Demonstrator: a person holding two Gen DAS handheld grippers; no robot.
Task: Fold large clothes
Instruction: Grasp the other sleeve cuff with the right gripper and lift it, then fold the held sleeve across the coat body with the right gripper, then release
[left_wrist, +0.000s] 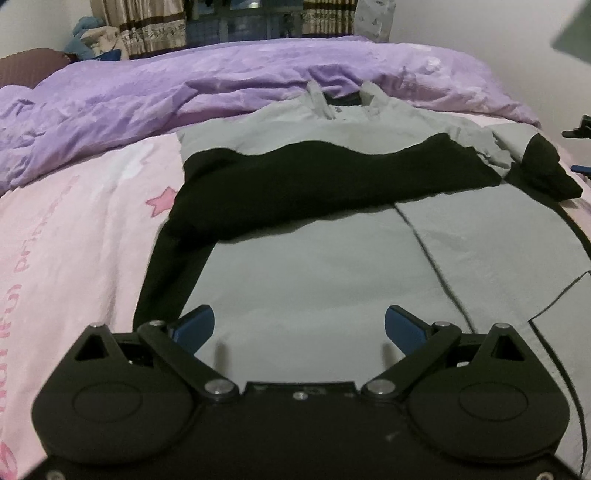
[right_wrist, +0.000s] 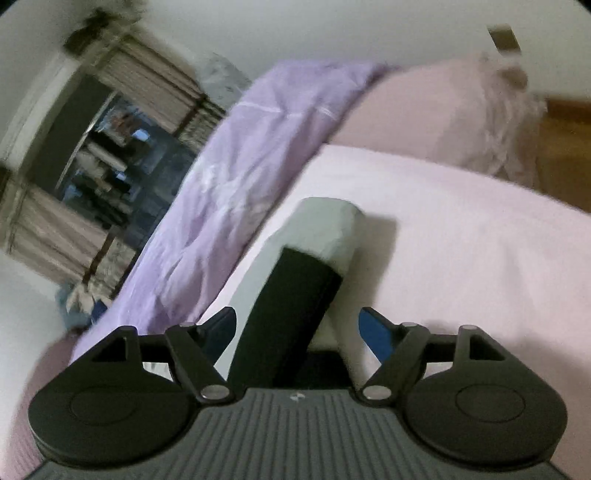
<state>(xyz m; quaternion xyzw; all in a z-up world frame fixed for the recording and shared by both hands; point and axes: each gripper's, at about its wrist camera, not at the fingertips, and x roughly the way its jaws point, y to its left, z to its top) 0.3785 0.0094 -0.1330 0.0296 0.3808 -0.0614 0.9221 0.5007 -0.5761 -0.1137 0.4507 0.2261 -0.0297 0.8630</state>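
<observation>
I have the jacket (left_wrist: 314, 258) lying flat on the pink sheet (left_wrist: 74, 240) of the bed, collar toward the heaped purple duvet (left_wrist: 166, 96) at the far edge, hem toward me. It is grey with black trim, and one black-and-grey sleeve (left_wrist: 314, 177) is already laid across the chest from the left edge of the garment toward the right. My left gripper (left_wrist: 299, 328) hangs over the lower body of the jacket with its blue fingers (left_wrist: 195, 325) spread wide and nothing between them.

My right gripper (right_wrist: 295, 328) looks out over the bed's right side, where the other sleeve (right_wrist: 295, 280) runs from between the fingers out onto the sheet, black near me and grey at its far end. The fingers stand well apart on either side of it; I cannot tell whether they pinch any cloth, though they look too wide to be holding it.

I judge the jacket to be light, soft and limp, perhaps a little slick, so it will sag and slide if taken at one point. I would grip the second sleeve near its cuff, through both layers, and carry it low across the chest. For the body fold, I would take the hem at its two corners.
</observation>
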